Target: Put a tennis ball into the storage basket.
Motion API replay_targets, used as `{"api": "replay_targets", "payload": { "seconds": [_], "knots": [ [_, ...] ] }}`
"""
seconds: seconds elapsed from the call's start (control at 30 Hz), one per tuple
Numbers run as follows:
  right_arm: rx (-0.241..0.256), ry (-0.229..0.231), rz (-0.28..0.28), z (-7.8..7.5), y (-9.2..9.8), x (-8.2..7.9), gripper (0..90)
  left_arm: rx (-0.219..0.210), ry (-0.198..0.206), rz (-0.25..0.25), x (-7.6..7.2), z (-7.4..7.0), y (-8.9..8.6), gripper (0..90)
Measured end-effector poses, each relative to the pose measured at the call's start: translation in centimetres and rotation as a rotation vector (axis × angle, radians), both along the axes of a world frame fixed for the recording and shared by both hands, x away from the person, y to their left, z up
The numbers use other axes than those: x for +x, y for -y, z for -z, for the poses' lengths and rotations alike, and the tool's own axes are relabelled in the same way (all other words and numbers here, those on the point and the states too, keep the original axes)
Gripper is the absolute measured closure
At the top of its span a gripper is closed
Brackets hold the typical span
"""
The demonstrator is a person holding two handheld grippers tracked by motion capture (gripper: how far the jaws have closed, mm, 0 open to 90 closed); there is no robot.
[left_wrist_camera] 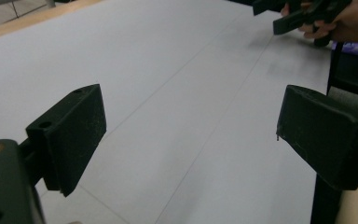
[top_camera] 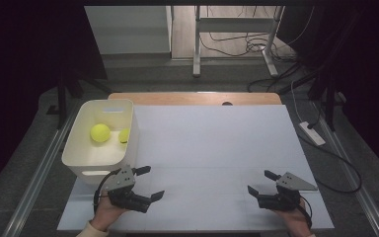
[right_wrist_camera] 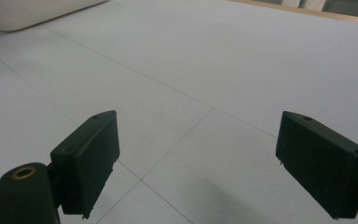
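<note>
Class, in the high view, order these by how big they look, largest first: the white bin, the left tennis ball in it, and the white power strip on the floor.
1. white bin
2. white power strip
3. left tennis ball

The last two look close; the strip lies farther off, so unsure.

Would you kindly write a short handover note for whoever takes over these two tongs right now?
Left tongs: open, holding nothing, low over the white table sheet just in front of the cream plastic bin.
Right tongs: open, holding nothing, at the near right of the sheet.
Things: two yellow-green tennis balls, one in full sight and the second partly hidden by the bin's wall, lie inside the bin.
Done: both balls are binned.
Left: no loose balls on the sheet; check before stopping.
</note>
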State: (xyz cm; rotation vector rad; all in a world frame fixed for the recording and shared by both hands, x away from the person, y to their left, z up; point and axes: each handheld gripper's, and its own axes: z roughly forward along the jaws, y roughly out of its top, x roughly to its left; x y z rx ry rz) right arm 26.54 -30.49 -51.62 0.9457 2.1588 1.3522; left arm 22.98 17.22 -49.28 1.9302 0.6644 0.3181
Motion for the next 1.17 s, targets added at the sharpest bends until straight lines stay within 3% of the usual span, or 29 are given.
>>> {"api": "replay_targets", "payload": {
  "seconds": [0.27, 0.6, 1.17],
  "knots": [
    [0.0, 0.003, -0.016, 0.0, 0.0, -0.1, 13.1, 0.002, -0.012, -0.02, 0.2, 1.8, -0.8, 9.0],
    [0.005, 0.001, -0.014, 0.0, 0.3, -0.3, 13.0, 0.008, -0.023, -0.052, 0.2, 2.8, -1.6, 9.0],
    [0.005, 0.0, -0.018, 0.0, 0.4, -0.3, 13.0, 0.011, -0.027, -0.055, 0.1, 2.9, -1.6, 9.2]
  ]
}}
